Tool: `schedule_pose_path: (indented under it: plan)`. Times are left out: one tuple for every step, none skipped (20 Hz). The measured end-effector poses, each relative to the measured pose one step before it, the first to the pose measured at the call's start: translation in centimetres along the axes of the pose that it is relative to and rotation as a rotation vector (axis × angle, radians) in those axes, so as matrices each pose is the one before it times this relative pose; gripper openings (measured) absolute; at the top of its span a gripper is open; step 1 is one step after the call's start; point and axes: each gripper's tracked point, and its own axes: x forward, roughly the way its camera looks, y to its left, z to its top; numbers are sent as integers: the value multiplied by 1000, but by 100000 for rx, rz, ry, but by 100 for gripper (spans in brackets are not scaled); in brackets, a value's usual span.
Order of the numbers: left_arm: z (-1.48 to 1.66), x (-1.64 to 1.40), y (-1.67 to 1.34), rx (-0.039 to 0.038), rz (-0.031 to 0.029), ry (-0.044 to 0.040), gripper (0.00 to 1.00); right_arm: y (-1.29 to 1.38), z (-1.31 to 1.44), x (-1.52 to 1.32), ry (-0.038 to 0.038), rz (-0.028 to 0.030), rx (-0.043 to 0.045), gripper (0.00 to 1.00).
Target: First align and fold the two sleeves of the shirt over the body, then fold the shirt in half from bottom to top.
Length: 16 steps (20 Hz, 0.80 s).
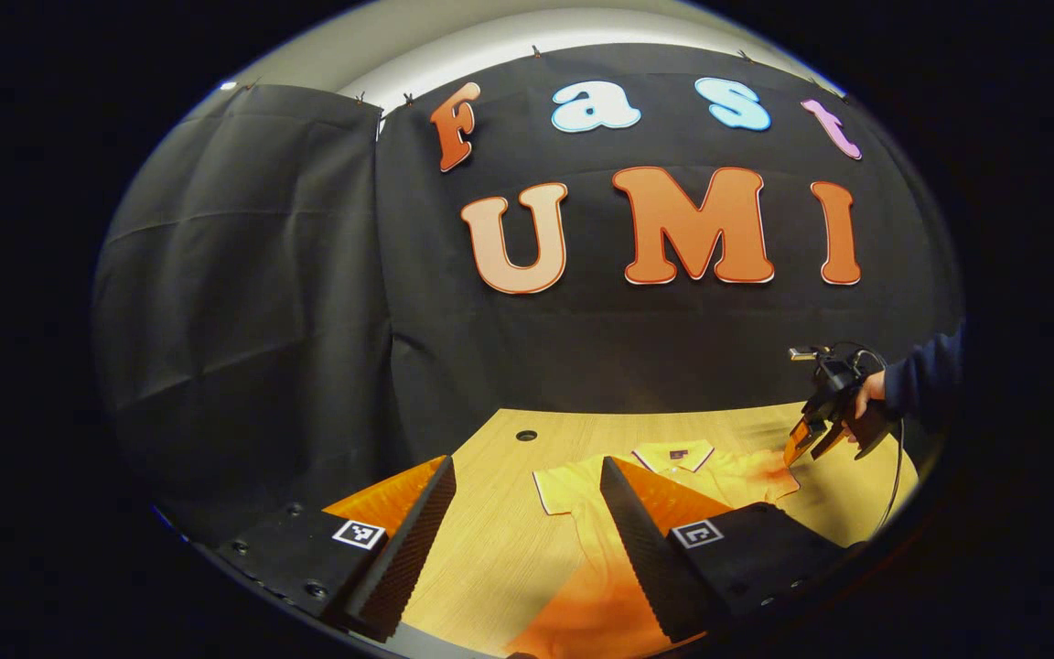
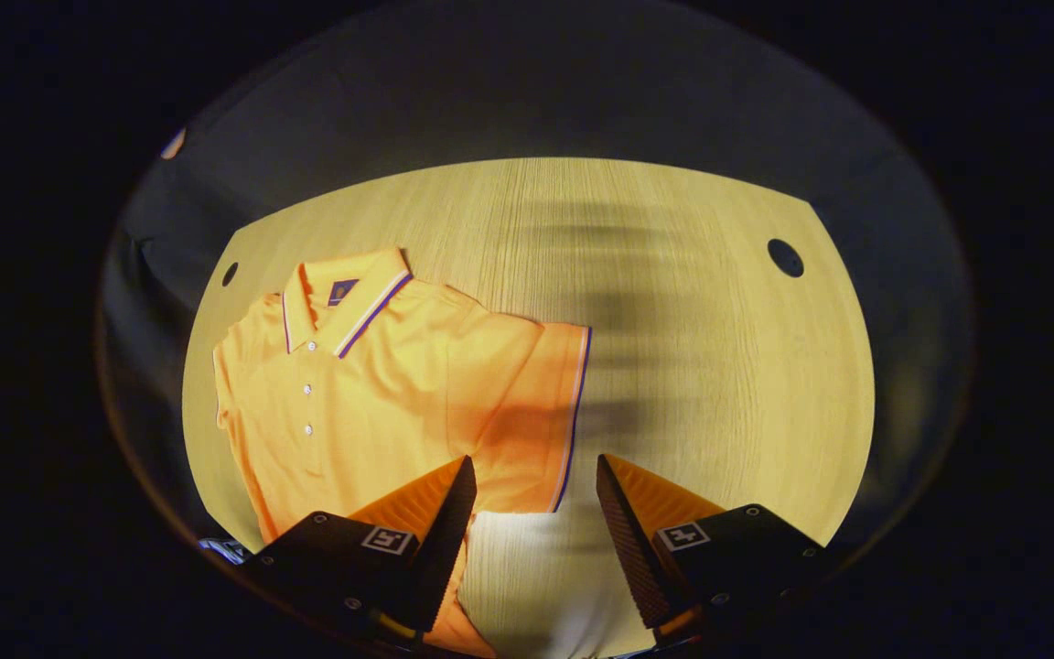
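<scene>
Item: orange polo shirt [image 2: 381, 403], flat on the wooden bench [image 2: 719, 366], face up, one sleeve [image 2: 536, 412] spread out. Likely light, limp, creasing easily; pinch at the sleeve hem. Left gripper [image 1: 527, 522] and right gripper [image 2: 532, 517]: fingers apart, empty.

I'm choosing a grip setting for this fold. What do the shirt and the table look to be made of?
The shirt looks like a soft matte knit, probably cotton or a blend: it lies limp with shallow creases, and has a ribbed, striped collar and small buttons. The table looks like pale wood or wood-look laminate: fine straight grain, smooth and slightly reflective. Real wood or laminate cannot be told.
</scene>
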Motion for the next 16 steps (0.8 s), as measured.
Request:
schedule_pose_path:
  plan:
    - [-365, 122, -24, -372, 641, 1149, 98, 157, 64, 680, 1877, 1092, 1096, 81]
    - [-93, 261, -172, -417, 367, 990, 98, -2, 111, 662, 1435, 513, 762, 81]
    - [-138, 168, -251, -231, 90, 953, 98, -86, 200, 568, 1232, -139, 500, 81]
    - [-198, 121, -411, 73, -101, 935, 98, -248, 237, 534, 499, 127, 447, 81]
    - [-179, -34, -314, 555, 22, 668, 98, -173, 184, 461, 858, 39, 1365, 81]
    - [9, 259, -318, 1049, 44, 389, 98, 151, 129, 436, 728, 991, 2010, 81]
    - [-32, 156, -206, 1291, 292, 133, 98, 40, 96, 494, 815, 125, 1359, 80]
    - [133, 287, -214, 874, 292, 54, 98, -177, -33, 483, 478, -532, -219, 72]
    - [17, 204, -203, 336, 64, 267, 98, -323, 223, 419, -47, -2265, -288, 79]
    - [-27, 202, -275, 78, -67, 508, 98, -323, 33, 456, -38, -2434, -1398, 68]
    - [-41, 63, -247, 41, -210, 639, 98, -167, 142, -142, -574, -2136, -1391, 60]
    - [26, 275, -207, -81, -378, 255, 98, -14, 109, 199, 4, -857, -2545, 60]
    - [-254, 297, -250, -29, -327, 400, 98, -212, -6, -46, 186, -2672, -3351, 57]
    - [-99, 292, -228, -60, -206, 682, 98, 220, 154, 23, -1041, -407, -2560, 53]
    - [-113, 132, -12, -301, -39, 502, 98, 206, 48, -180, -677, 164, -1267, 42]
    - [103, 119, -35, -353, 1, -3, 98, 214, -50, -9, -232, 421, -266, 38]
